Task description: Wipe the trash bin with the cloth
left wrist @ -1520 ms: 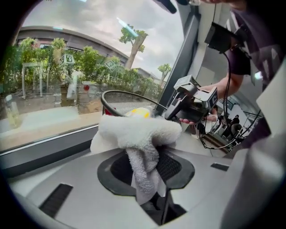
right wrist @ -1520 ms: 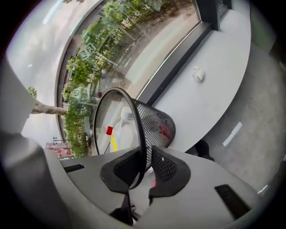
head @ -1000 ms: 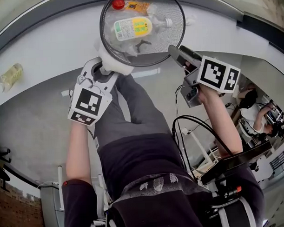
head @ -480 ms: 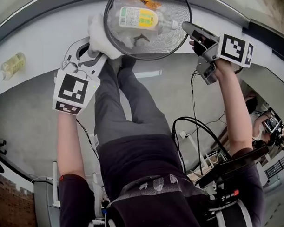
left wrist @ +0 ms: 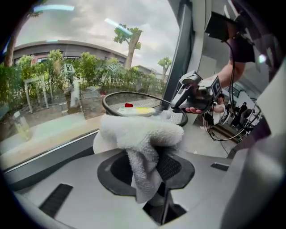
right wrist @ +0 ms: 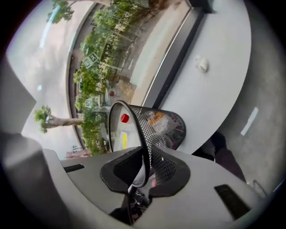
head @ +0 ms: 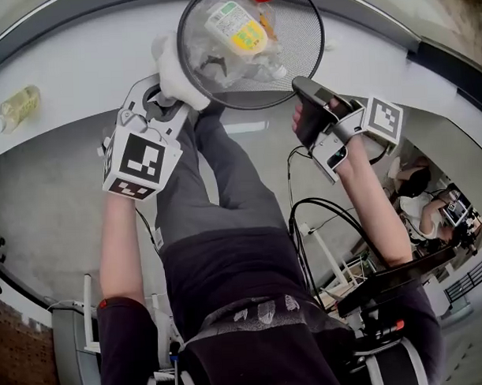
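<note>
The black wire-mesh trash bin (head: 303,36) stands on the white ledge, with a yellow-labelled bottle (head: 237,28) and other litter inside. My left gripper (head: 170,95) is shut on a white cloth (head: 174,72), which presses on the bin's left outer wall. In the left gripper view the cloth (left wrist: 138,136) bulges over the jaws, and the bin (left wrist: 109,99) lies just beyond it. My right gripper (head: 301,95) has just been closing and sits at the bin's near right. The bin's rim (right wrist: 142,147) is clamped between the jaws of the right gripper (right wrist: 143,167), and the bin leans.
A small bottle (head: 17,109) lies on the curved white ledge (head: 87,67) far to the left. The person's legs (head: 217,173) reach under the bin. Cables (head: 321,216) and equipment sit at the lower right, where another person (head: 431,197) is seated. A window runs behind the ledge.
The right gripper swung out to the right of the bin, then came back and closed on its rim. The bin's contents shifted. The left gripper and cloth moved along the bin's left side.
</note>
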`<state>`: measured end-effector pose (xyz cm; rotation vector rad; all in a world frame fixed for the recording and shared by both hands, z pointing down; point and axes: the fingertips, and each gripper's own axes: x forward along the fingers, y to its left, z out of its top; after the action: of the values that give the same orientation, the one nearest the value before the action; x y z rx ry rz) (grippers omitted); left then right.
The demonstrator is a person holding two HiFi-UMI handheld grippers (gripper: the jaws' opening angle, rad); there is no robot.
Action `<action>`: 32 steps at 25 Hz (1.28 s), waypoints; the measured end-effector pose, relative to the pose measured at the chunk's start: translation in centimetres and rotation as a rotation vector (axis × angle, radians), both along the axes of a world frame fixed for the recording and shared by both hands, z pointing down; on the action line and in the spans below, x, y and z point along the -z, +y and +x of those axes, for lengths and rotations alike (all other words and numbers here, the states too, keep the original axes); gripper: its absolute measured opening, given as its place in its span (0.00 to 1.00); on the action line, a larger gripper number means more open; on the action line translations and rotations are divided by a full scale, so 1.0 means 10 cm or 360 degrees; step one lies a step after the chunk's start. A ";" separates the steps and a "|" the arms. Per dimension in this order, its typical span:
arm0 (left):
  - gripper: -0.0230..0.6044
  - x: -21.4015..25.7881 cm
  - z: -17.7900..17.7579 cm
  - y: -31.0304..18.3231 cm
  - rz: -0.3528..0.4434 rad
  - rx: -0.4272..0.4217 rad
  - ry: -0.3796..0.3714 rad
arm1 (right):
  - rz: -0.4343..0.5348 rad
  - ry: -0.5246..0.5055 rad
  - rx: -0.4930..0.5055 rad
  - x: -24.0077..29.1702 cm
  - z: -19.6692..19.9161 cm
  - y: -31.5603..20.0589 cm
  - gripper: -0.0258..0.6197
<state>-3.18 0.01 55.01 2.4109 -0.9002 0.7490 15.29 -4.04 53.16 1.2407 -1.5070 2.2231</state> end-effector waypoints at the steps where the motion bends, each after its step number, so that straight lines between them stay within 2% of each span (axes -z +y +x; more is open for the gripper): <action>1: 0.21 -0.01 0.05 0.06 -0.0020 -0.0018 0.0005 | 0.0001 -0.0013 -0.0038 -0.01 -0.03 0.05 0.12; 3: 0.21 -0.04 0.20 0.21 -0.0063 -0.0063 0.0030 | -0.0013 -0.0021 -0.0058 -0.02 -0.12 0.15 0.12; 5: 0.21 -0.05 0.42 0.37 -0.0102 -0.0135 0.0077 | -0.0046 -0.0023 -0.0011 -0.02 -0.21 0.27 0.12; 7: 0.21 -0.05 0.65 0.49 -0.0126 -0.0200 0.0125 | -0.0064 -0.0026 0.0083 -0.02 -0.32 0.38 0.12; 10: 0.21 -0.02 0.77 0.51 -0.0160 -0.0175 0.0202 | -0.0002 0.0047 0.0272 0.04 -0.40 0.40 0.13; 12: 0.21 -0.01 0.72 0.48 -0.0182 -0.0149 0.0248 | 0.0163 0.0205 0.0447 0.15 -0.30 0.27 0.16; 14: 0.21 -0.02 0.61 0.46 -0.0177 -0.0150 0.0232 | 0.0459 0.0366 0.0625 0.32 -0.16 -0.02 0.17; 16: 0.21 -0.03 0.49 0.43 -0.0171 -0.0129 0.0218 | 0.0749 0.0434 0.0754 0.48 -0.12 -0.41 0.17; 18: 0.21 -0.03 0.36 0.40 -0.0195 -0.0049 0.0253 | 0.0859 0.0465 0.0828 0.52 -0.14 -0.70 0.20; 21: 0.21 0.01 0.16 0.30 -0.0207 0.0088 0.0297 | 0.0817 0.0455 0.0956 0.43 -0.28 -0.89 0.31; 24: 0.21 0.01 -0.13 0.13 -0.0145 0.0175 0.0216 | 0.0757 0.0596 0.1177 0.20 -0.32 -0.98 0.33; 26: 0.21 0.03 -0.33 -0.02 -0.0101 0.0259 0.0161 | 0.0677 0.0501 0.1271 0.08 -0.47 -0.92 0.33; 27: 0.21 0.05 -0.39 -0.09 -0.0080 0.0289 0.0132 | 0.0623 0.0441 0.1260 0.04 -0.52 -0.85 0.29; 28: 0.21 0.05 -0.43 -0.13 -0.0064 0.0299 0.0090 | 0.0573 0.0400 0.1209 0.02 -0.55 -0.79 0.19; 30: 0.21 0.04 -0.47 -0.15 -0.0040 0.0283 -0.0011 | 0.0479 0.0341 0.1007 0.02 -0.53 -0.69 0.17; 32: 0.21 0.00 -0.53 -0.14 -0.0032 0.0327 -0.0039 | 0.0335 0.0268 0.0732 0.01 -0.54 -0.58 0.16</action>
<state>-8.50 -1.34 54.97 2.2531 -1.1242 0.7070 9.93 -9.87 53.06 0.9748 -1.7752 1.6651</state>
